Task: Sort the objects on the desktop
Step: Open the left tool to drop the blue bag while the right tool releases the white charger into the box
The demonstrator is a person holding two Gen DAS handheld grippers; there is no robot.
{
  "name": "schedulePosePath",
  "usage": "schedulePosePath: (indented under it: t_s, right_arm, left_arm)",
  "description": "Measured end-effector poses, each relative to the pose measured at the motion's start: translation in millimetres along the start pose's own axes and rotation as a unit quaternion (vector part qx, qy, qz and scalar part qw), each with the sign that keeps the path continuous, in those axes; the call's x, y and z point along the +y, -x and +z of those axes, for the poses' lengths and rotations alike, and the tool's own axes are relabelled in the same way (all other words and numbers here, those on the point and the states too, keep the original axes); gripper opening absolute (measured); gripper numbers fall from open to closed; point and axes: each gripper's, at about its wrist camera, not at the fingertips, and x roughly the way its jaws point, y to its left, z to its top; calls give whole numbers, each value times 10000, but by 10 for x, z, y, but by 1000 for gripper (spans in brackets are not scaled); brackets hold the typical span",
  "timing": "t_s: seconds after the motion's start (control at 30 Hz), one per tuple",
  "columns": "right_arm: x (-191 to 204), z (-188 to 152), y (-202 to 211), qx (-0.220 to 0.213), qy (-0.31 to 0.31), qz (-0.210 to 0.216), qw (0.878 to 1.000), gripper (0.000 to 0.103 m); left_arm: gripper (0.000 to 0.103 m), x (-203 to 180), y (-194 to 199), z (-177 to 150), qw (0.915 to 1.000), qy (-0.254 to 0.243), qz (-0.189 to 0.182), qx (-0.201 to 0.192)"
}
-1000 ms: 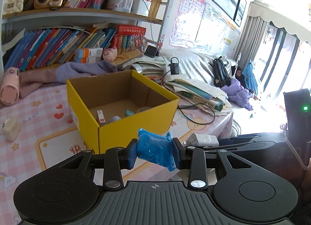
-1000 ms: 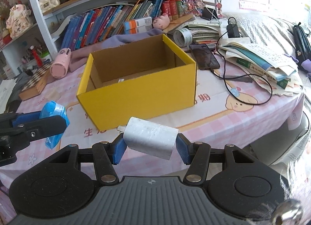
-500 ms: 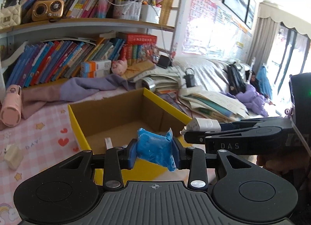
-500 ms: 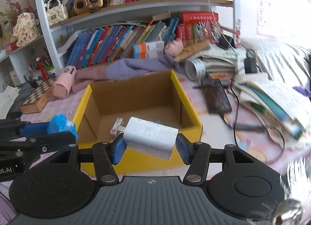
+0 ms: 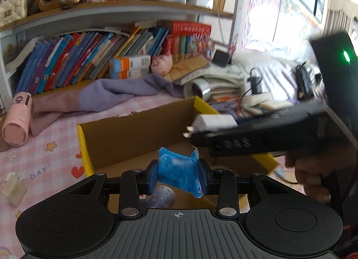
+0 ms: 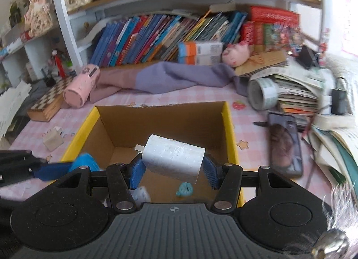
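A yellow cardboard box [image 6: 230, 131] [image 5: 85, 147], open at the top, stands on the pink checked desk. My left gripper [image 5: 178, 175] is shut on a blue crinkled packet [image 5: 179, 173] and holds it above the box's left part. My right gripper [image 6: 173, 167] is shut on a white charger plug [image 6: 174, 160] and holds it above the box's middle. The right gripper also shows in the left wrist view [image 5: 246, 142], with the plug [image 5: 214, 121] over the box's right side. Small items lie on the box floor: a teal lump [image 6: 185, 189] and a pale tube [image 5: 162, 196].
A small cream block [image 6: 53, 140] [image 5: 13, 189] lies on the desk left of the box. A pink cylinder [image 6: 81, 84], a chessboard [image 6: 47, 100] and purple cloth [image 6: 170, 76] lie behind. A phone [image 6: 284, 145] and stacked books [image 6: 297, 95] lie to the right.
Both grippers have moved forward and now hang over the open box, still holding their objects. The box fills more of both views.
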Motion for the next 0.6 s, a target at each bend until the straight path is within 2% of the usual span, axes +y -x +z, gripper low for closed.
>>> schedulePosePath:
  t_s: [0.13, 0.33, 0.6]
  right_arm:
    - [-55, 202, -368, 397, 22, 169, 9991, 53]
    - [-165, 356, -877, 1147, -371, 510, 9914, 53]
    - [-169, 355, -1149, 1503, -401, 535, 9864, 53]
  left_arm:
    - [35, -11, -289, 84, 9993, -30, 162, 320]
    - [35, 30, -600, 168, 9969, 61, 306, 719]
    - [36, 74, -779, 172, 9926, 313, 470, 1077]
